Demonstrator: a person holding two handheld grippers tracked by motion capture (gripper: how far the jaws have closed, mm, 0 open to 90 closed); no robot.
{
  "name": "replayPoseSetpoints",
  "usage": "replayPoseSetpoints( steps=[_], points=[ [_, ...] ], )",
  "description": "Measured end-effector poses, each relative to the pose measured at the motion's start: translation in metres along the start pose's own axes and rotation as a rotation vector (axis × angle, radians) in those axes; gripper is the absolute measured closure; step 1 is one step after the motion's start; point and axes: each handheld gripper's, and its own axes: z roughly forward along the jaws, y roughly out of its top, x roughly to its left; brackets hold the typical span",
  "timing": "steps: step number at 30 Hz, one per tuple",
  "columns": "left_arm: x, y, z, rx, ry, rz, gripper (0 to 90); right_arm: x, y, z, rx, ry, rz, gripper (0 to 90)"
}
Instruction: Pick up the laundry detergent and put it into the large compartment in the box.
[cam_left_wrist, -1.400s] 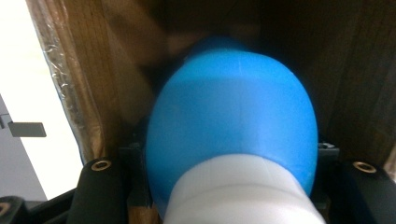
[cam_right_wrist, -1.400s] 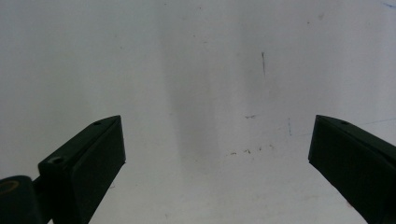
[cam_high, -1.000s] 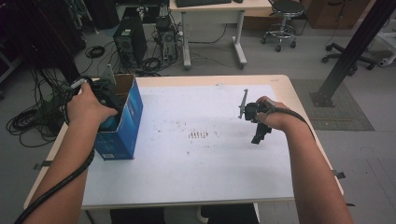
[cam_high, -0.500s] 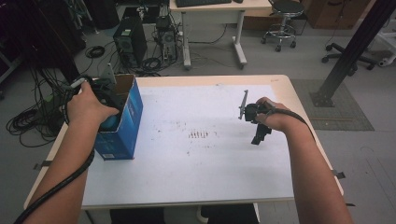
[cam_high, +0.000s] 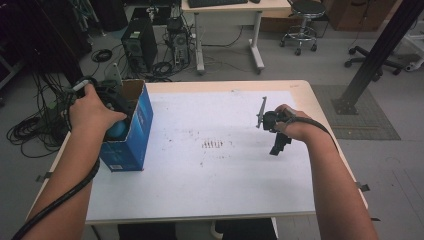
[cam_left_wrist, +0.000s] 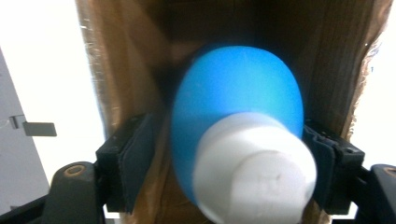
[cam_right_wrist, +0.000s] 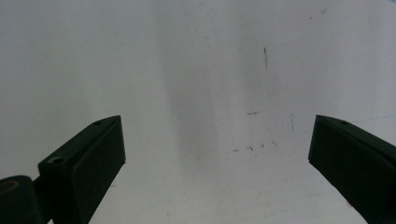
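Note:
A blue cardboard box (cam_high: 131, 145) stands open-topped at the left edge of the white table (cam_high: 210, 175). My left gripper (cam_high: 112, 102) reaches down into it. In the left gripper view its jaws (cam_left_wrist: 231, 135) flank a blue bottle (cam_left_wrist: 238, 107) with a white cap (cam_left_wrist: 254, 168), brown box walls behind it. The bottle (cam_high: 117, 130) peeks out under the hand in the high view. My right gripper (cam_high: 276, 145) hovers over the table's right side, pointing down. In the right gripper view it (cam_right_wrist: 217, 135) is open, with bare tabletop between the jaws.
Small reddish marks (cam_high: 212, 144) dot the table's middle. Beyond the far edge are a computer tower (cam_high: 132, 45), a desk leg (cam_high: 200, 45) and a stool (cam_high: 300, 25). A black post (cam_high: 380, 50) stands at the right, and cables (cam_high: 30, 130) lie on the floor at the left.

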Motion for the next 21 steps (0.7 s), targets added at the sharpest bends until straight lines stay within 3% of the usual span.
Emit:
replayPoseSetpoints(
  steps=[10,21],
  points=[
    [-0.001,-0.004,-0.008,-0.017,-0.007,0.001,22.8,0.0,-0.001,-0.001,-0.001,0.001,0.006,3.8],
    [-0.003,-0.01,-0.023,-0.053,-0.003,0.028,15.7,0.0,-0.003,-0.003,-0.009,-0.001,0.01,3.8]
  ],
)
